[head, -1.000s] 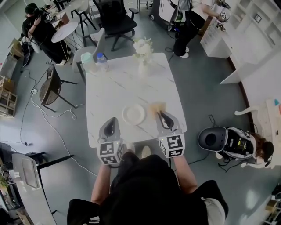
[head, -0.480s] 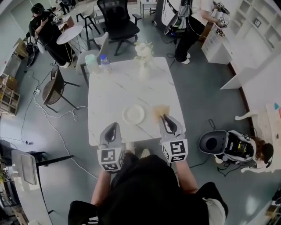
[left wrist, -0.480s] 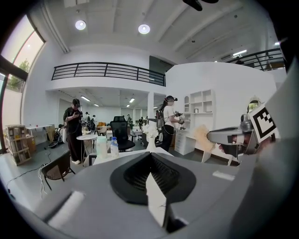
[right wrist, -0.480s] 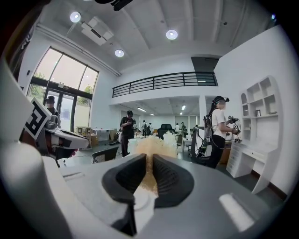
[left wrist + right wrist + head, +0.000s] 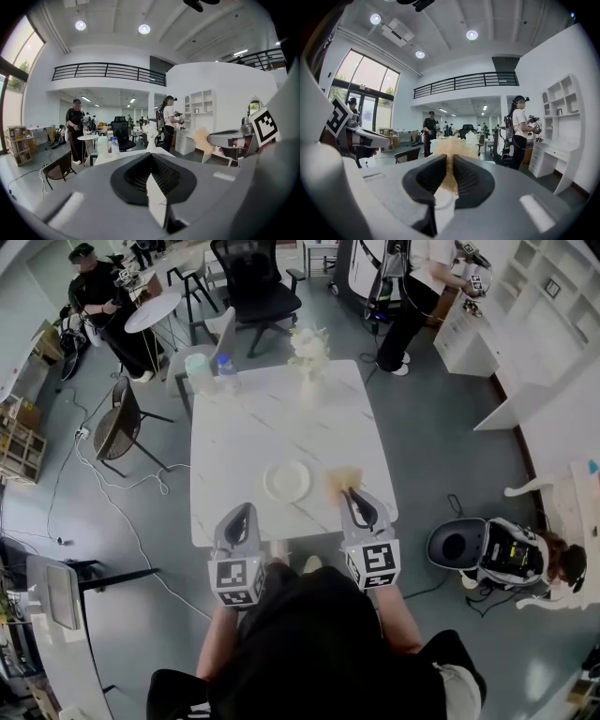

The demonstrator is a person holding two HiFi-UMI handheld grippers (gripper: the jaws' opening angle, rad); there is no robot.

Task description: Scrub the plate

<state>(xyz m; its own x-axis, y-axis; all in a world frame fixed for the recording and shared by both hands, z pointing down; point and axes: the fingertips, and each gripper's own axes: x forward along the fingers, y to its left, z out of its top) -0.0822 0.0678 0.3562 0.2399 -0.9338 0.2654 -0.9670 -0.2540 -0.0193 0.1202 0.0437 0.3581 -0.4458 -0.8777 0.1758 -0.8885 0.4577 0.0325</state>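
A white round plate (image 5: 287, 481) lies on the white marble table (image 5: 253, 427), near its front edge. My right gripper (image 5: 349, 493) hovers just right of the plate, shut on a tan scrubbing sponge (image 5: 342, 476). In the right gripper view the sponge (image 5: 451, 149) sticks out from between the pinched jaws of that gripper (image 5: 449, 161). My left gripper (image 5: 239, 514) is over the table's front edge, left of and nearer than the plate. Its jaws (image 5: 151, 161) are together with nothing between them. Neither gripper view shows the plate.
A vase of white flowers (image 5: 309, 354) stands at the table's far edge, a cup (image 5: 198, 372) and a water bottle (image 5: 225, 371) at its far left corner. Chairs (image 5: 120, 427) stand to the left, a round grey appliance (image 5: 457, 543) on the floor to the right. People stand further back.
Both grippers have drawn back a little toward the table's near edge. The sponge stays in the right jaws. The plate has not moved.
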